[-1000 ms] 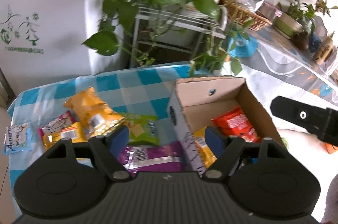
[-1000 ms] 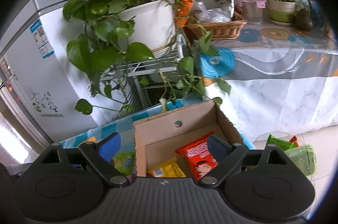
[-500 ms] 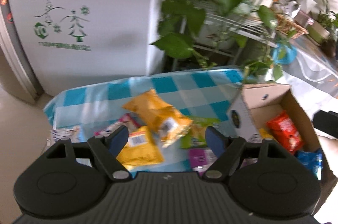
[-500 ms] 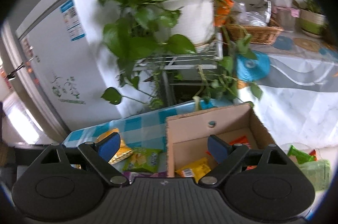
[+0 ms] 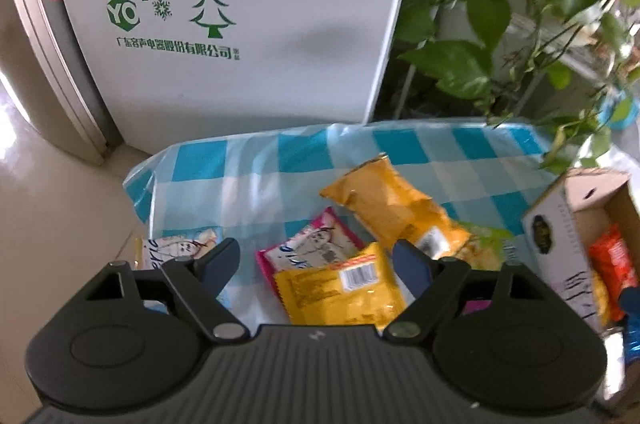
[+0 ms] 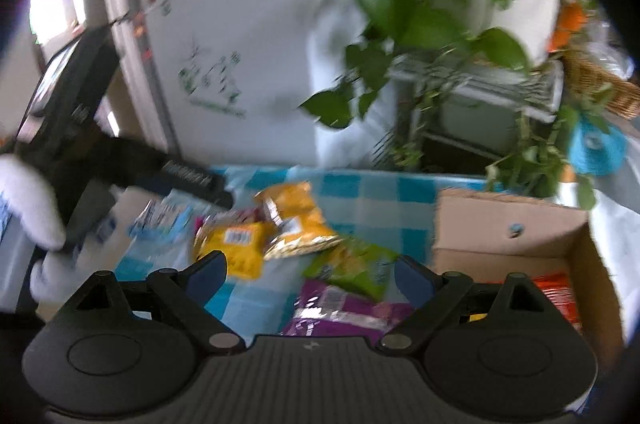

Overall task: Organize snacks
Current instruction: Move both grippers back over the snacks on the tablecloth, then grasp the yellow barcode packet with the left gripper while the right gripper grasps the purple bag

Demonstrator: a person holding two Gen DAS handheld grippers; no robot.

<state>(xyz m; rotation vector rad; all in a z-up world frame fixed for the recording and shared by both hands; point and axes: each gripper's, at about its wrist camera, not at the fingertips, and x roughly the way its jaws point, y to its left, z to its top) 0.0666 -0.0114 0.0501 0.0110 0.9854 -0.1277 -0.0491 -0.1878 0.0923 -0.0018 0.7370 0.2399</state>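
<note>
Left gripper (image 5: 316, 266): seen low in the left wrist view; its jaws are opening, and nothing is pinched between them, though a flat yellow packet is framed in the gap below.
Right gripper (image 6: 310, 274): seen low in the right wrist view; its jaws are spread wide and nothing is held.
Tabletop (image 5: 248, 180): covered by a blue-and-white checked cloth, filling the middle of both views.
Flat yellow packet (image 5: 340, 290): lying flat at lower centre of the left wrist view, barcode upward, long axis running roughly left to right with a slight tilt.
Pink packet (image 5: 312, 248): partly tucked under the flat yellow packet, long axis slanting from lower left to upper right.
Long yellow bag (image 5: 392, 204): laid diagonally, long axis from upper left to lower right, crimped end pointing to the upper left.
Green packet (image 6: 352, 266): at centre of the right wrist view, partly under the long yellow bag, long axis near horizontal.
Purple packet (image 6: 340, 312): just below the green packet, between the right jaws in the frame, long axis near horizontal.
Pale blue packet (image 5: 180, 246): at the left edge of the tabletop, partly hidden by the left finger.
Cardboard box (image 6: 508, 224): open-topped, at the right of both views, beside the packets.
Red packet (image 5: 612, 264): lying inside the box.
Hand (image 6: 28, 200): gloved in white, at the left edge of the right wrist view, gripping the left gripper's handle.
Refrigerator (image 5: 248, 24): white, behind the tabletop.
Plant (image 5: 500, 24): leafy, upper right.
</note>
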